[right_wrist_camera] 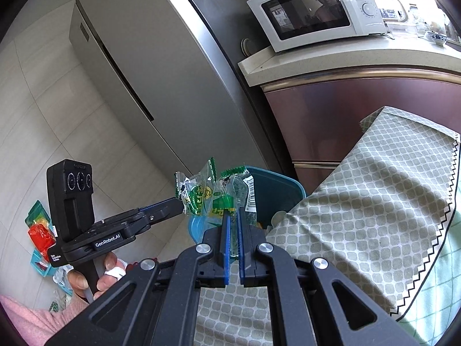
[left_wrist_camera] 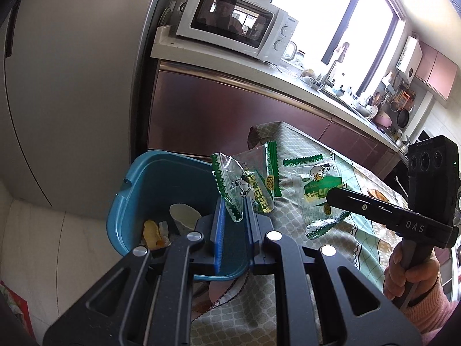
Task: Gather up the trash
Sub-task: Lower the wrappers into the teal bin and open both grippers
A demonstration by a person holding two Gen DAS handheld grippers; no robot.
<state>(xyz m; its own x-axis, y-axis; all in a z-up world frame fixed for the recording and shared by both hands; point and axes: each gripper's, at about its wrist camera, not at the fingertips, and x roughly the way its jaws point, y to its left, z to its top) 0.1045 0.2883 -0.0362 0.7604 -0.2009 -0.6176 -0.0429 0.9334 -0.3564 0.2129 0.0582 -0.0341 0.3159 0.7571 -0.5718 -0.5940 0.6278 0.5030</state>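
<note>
A blue trash bin (left_wrist_camera: 135,199) stands on the floor beside the table and holds a paper cup (left_wrist_camera: 184,216) and yellow scraps (left_wrist_camera: 152,232). My left gripper (left_wrist_camera: 234,201) is open over the bin's rim, with a clear green-edged snack wrapper (left_wrist_camera: 230,184) loose between its blue pads. My right gripper (right_wrist_camera: 234,212) is shut on a second green snack wrapper (right_wrist_camera: 230,193), held above the table edge next to the bin (right_wrist_camera: 276,187). In the left wrist view the right gripper (left_wrist_camera: 331,197) shows with its wrapper (left_wrist_camera: 319,184).
The table wears a green patterned cloth (right_wrist_camera: 360,201). A grey fridge (right_wrist_camera: 138,66) stands behind the bin. A counter carries a white microwave (left_wrist_camera: 233,20). Coloured packets (right_wrist_camera: 40,230) lie on the floor at the left.
</note>
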